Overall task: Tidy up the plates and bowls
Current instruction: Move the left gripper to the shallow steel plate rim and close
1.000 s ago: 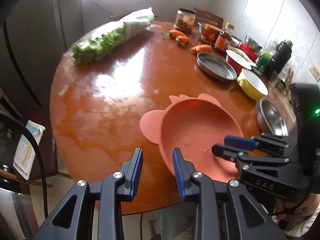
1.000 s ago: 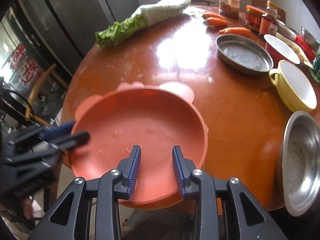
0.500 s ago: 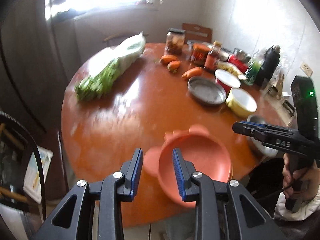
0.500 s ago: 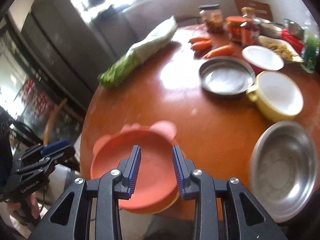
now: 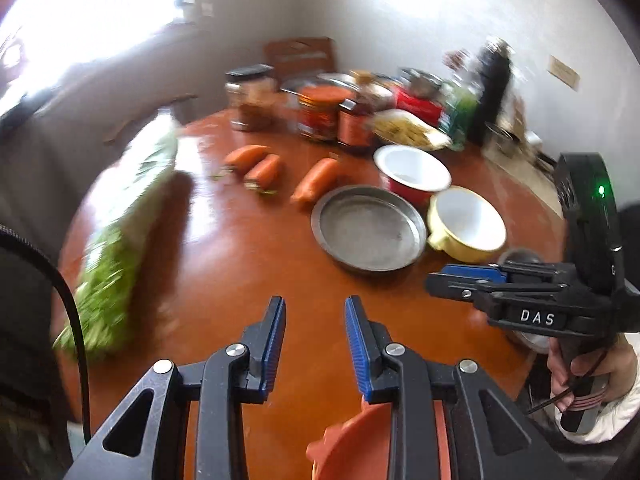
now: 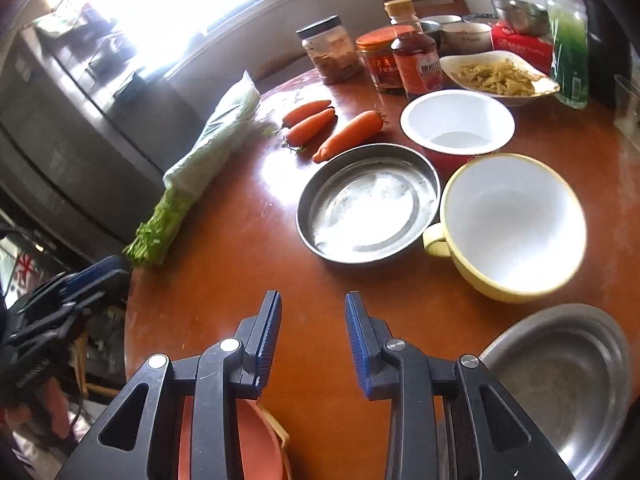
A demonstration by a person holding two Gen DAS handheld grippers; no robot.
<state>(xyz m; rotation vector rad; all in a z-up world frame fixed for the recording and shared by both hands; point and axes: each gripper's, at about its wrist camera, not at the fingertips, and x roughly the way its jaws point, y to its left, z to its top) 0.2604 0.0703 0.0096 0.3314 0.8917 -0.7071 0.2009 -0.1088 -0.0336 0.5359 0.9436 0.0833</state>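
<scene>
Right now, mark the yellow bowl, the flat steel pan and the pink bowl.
yellow bowl (image 6: 516, 220): right wrist view, on its white inside.
flat steel pan (image 6: 370, 204): right wrist view, on its shiny floor.
pink bowl (image 5: 360, 444): left wrist view, on the rim showing under the gripper.

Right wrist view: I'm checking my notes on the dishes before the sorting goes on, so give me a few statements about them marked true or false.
1. The yellow bowl has a handle on its side. True.
2. Three carrots lie inside the round metal pan. False: they lie on the table beyond the pan, which holds no food.
3. The right gripper is open and holds nothing. True.
4. The red bowl with the white inside is stacked in the yellow bowl. False: it stands on the table behind it.
5. The steel bowl sits at the near right, in front of the yellow bowl. True.
</scene>
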